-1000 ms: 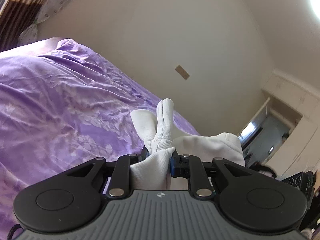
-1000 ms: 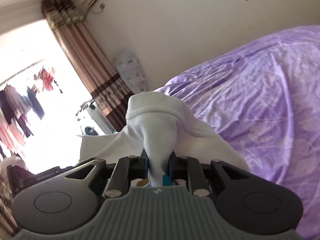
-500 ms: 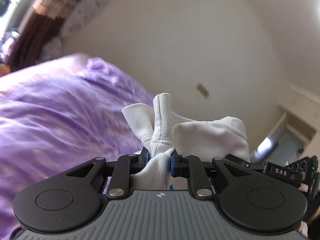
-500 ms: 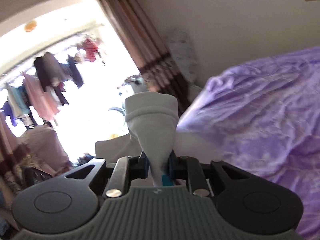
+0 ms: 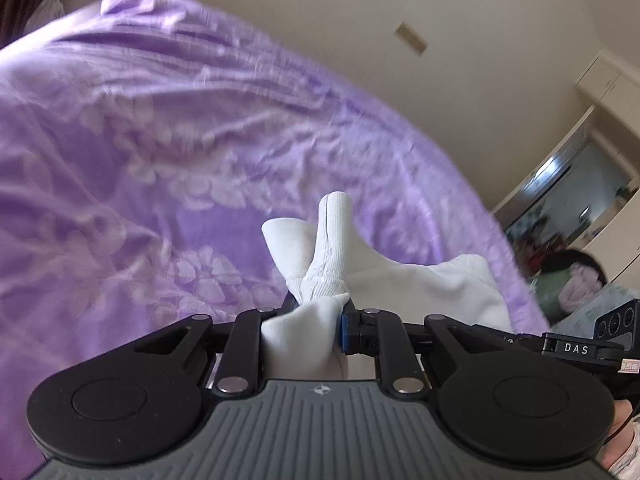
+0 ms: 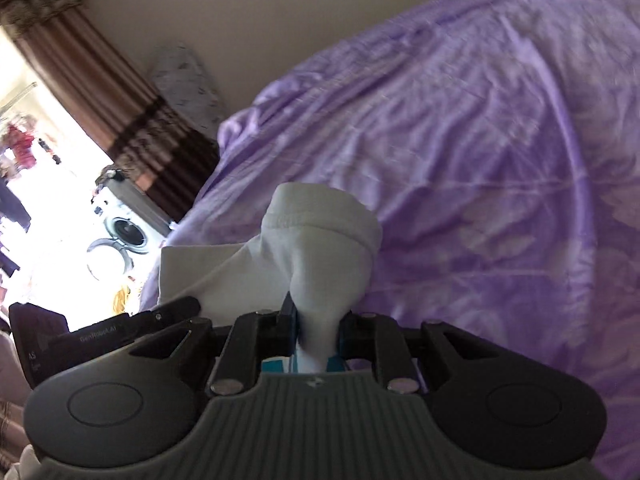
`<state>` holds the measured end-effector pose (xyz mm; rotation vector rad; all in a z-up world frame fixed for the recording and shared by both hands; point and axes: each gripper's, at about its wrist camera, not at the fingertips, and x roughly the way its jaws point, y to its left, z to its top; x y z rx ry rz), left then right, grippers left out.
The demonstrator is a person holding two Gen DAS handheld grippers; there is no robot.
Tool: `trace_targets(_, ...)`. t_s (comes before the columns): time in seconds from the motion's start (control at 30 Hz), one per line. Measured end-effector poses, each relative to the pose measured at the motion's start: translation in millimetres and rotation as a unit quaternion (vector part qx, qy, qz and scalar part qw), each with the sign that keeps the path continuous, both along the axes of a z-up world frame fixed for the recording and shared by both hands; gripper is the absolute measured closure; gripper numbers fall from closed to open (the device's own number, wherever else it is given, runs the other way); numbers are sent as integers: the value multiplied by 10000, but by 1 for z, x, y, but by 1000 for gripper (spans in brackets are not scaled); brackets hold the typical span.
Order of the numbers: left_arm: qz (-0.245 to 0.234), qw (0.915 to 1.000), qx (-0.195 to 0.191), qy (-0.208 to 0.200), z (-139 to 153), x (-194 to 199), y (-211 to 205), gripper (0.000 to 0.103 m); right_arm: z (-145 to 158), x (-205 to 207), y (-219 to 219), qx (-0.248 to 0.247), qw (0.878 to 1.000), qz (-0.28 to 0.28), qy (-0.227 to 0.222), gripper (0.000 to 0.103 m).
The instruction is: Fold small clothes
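Clamping one white sock (image 5: pixel 320 280), left gripper (image 5: pixel 318 314) gripped the cuff. Right gripper (image 6: pixel 318 322) pinched its other end above purple bedspread (image 6: pixel 480 160).

You've got white socks (image 5: pixel 332 256) bunched and held up above the purple bedspread (image 5: pixel 140 140), ribbed cuff end poking up at left, rounded toe end (image 6: pixel 320 232) at right.

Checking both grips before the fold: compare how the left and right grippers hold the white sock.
The left gripper pinches a ribbed, bunched end of the white sock, with two flaps sticking up. The right gripper pinches a smooth end below a rounded, seamed tip. Both are shut on fabric, above the purple floral bedspread.
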<state>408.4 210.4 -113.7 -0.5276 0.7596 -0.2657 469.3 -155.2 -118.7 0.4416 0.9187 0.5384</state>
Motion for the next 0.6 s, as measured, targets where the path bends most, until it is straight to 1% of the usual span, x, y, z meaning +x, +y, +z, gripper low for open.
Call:
trace_targets(0.07,1,9997,69,219,-12,11,0,79,-17,17,4,-32,9999,-52,150,89)
trace_targets(0.1,22,9995,76,300,-15,13,0,74,-26,24,5,-59,9997,-63,222,89)
trace_targets(0.17,137,9988,35,461,-22,12,2,68,-39,31,8,-131,9992,-102,354,82)
trace_targets(0.2,162,9986,18,494,-23,8,4,64,-45,36,12,-183,9990,-120,391,81)
trace_targets(0.23,185,9986,41,504,-23,4,5,61,-48,37,12,-247,9988,-142,392,76)
trace_targets(0.27,211,9985,76,496,-21,-1,8,55,-49,36,12,-308,9986,-176,388,61)
trace_targets(0.33,246,9986,58,458,-13,-13,12,54,-47,29,8,-317,9986,-223,358,47)
trace_targets(0.37,269,9988,36,418,-7,-22,15,53,-44,24,4,-314,9986,-250,350,42)
trace_targets(0.4,322,9988,-18,373,-1,-35,19,50,-41,18,1,-328,9985,-279,344,41)
trace_targets(0.47,402,9985,-151,332,11,-55,24,50,-37,1,-9,-204,9986,-296,379,38)
trace_targets(0.53,470,9982,-293,238,20,-78,27,48,-34,-21,-19,5,9980,-322,536,34)
trace_targets(0.6,619,9969,-440,192,26,-104,29,48,-34,-48,-27,181,9969,-316,691,34)
